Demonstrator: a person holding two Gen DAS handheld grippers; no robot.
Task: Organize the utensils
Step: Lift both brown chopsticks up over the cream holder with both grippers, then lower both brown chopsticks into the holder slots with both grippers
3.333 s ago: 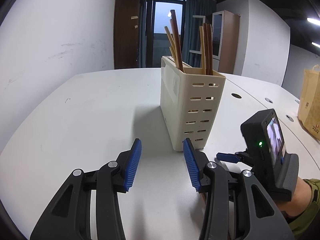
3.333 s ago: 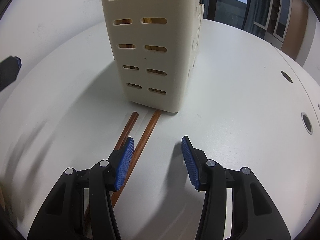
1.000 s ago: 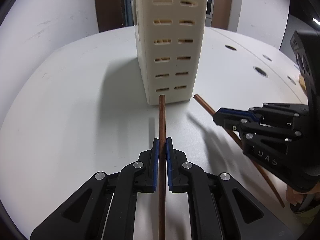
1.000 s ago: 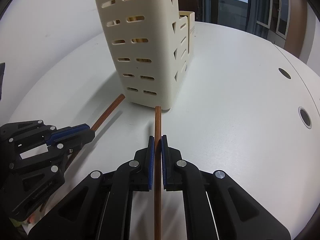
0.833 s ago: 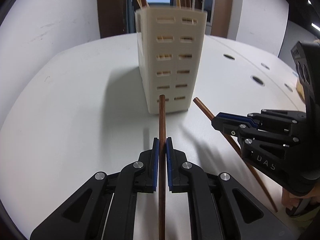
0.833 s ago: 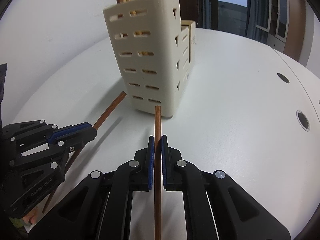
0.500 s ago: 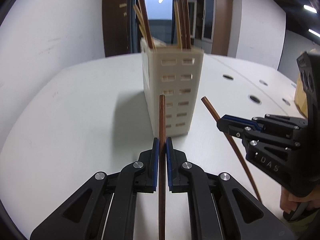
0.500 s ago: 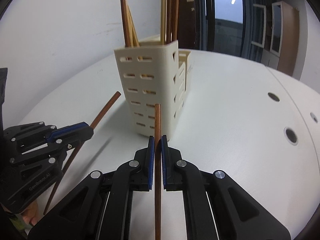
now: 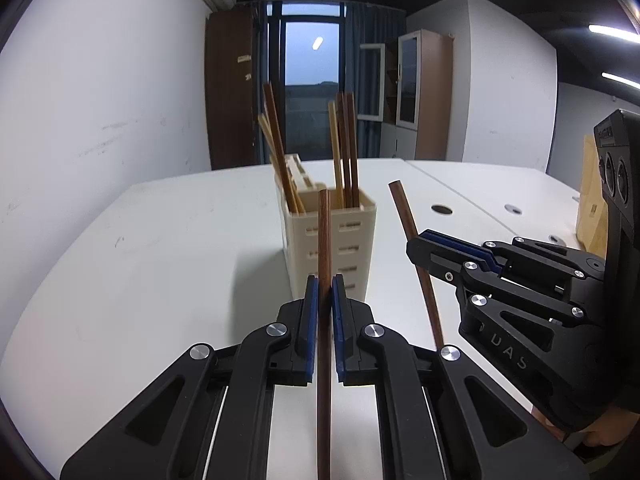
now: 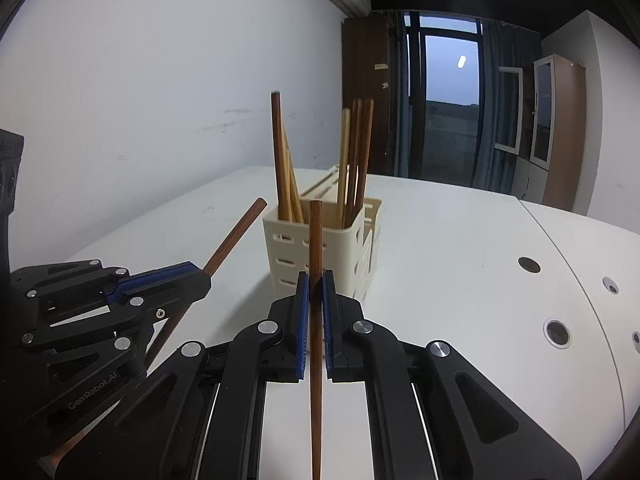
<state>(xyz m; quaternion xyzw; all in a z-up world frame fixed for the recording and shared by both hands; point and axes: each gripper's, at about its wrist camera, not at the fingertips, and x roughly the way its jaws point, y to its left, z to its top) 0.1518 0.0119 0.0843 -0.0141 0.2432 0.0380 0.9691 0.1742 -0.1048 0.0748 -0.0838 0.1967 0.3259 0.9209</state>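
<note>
A cream slotted utensil holder (image 9: 332, 240) (image 10: 320, 240) stands on the white table (image 9: 140, 260) with several wooden chopsticks upright in it. My left gripper (image 9: 324, 280) is shut on a dark brown chopstick (image 9: 324, 240), held above the table, tip pointing at the holder. My right gripper (image 10: 314, 276) is shut on a second dark brown chopstick (image 10: 315, 240), also lifted and aimed at the holder. Each gripper shows in the other's view, the right gripper (image 9: 424, 240) and its chopstick (image 9: 412, 232) at right, the left gripper (image 10: 200, 276) and its chopstick (image 10: 236, 236) at left.
A brown paper bag (image 9: 592, 200) stands at the table's far right. Round cable holes (image 10: 558, 332) dot the right side of the table. A white wall runs along the left; a door, window and cabinets are behind.
Both grippers closed on the chopsticks lying by the holder, then lifted them off the table. Both have risen and pulled back, so the holder's rim and its chopsticks now show.
</note>
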